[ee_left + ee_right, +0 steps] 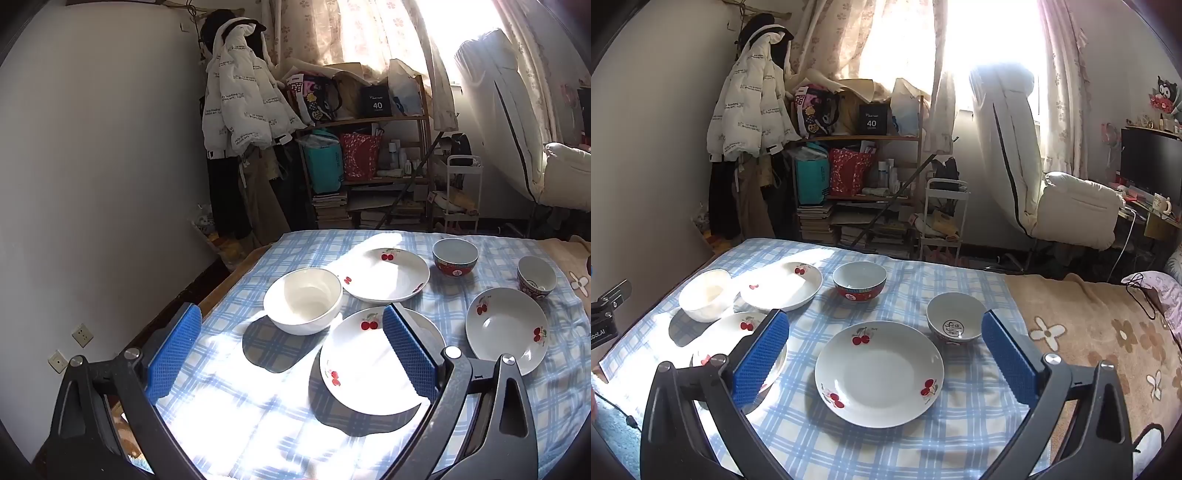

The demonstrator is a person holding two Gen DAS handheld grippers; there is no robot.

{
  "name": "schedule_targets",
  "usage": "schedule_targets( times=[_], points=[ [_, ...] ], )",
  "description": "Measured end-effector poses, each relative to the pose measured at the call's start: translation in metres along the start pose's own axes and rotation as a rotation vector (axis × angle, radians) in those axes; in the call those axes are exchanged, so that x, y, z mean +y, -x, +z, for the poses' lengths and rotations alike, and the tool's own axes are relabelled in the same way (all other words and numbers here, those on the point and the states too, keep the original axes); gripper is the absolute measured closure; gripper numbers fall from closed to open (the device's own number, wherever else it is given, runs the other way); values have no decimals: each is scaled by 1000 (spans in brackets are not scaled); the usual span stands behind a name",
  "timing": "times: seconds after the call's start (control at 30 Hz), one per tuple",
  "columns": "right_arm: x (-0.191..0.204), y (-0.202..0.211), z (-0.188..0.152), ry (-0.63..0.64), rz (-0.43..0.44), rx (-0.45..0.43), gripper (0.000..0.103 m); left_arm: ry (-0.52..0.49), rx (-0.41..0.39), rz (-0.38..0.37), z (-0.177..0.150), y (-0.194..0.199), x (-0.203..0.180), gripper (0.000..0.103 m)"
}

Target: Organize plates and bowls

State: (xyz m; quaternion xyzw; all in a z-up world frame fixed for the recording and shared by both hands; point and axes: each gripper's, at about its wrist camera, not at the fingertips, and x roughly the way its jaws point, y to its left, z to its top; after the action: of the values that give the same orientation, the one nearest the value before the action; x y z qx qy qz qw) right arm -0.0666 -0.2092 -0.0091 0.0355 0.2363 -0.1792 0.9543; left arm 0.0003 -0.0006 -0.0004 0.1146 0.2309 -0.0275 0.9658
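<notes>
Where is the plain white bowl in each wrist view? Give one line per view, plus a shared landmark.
Left wrist view: the plain white bowl sits left of centre on the checked cloth, just beyond the gripper's left finger.
Right wrist view: it sits at the far left, near the cloth's edge.
Shared landmark: the red bowl at the far side of the cloth.

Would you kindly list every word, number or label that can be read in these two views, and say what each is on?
"40": on the dark box on the top shelf, seen in both views.
"bot.AI": cut off, on the black device at the right view's left edge.
White jacket: rows of print, too small.
Patterned small bowl: emblem inside, unreadable.
</notes>
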Motion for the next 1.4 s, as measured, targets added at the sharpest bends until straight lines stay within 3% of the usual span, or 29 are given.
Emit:
schedule_targets(
  times=[1.4],
  points=[
    [-1,0,-1,3,-1,-1,0,-3,-21,-5,1,7,-2,6]
  ],
)
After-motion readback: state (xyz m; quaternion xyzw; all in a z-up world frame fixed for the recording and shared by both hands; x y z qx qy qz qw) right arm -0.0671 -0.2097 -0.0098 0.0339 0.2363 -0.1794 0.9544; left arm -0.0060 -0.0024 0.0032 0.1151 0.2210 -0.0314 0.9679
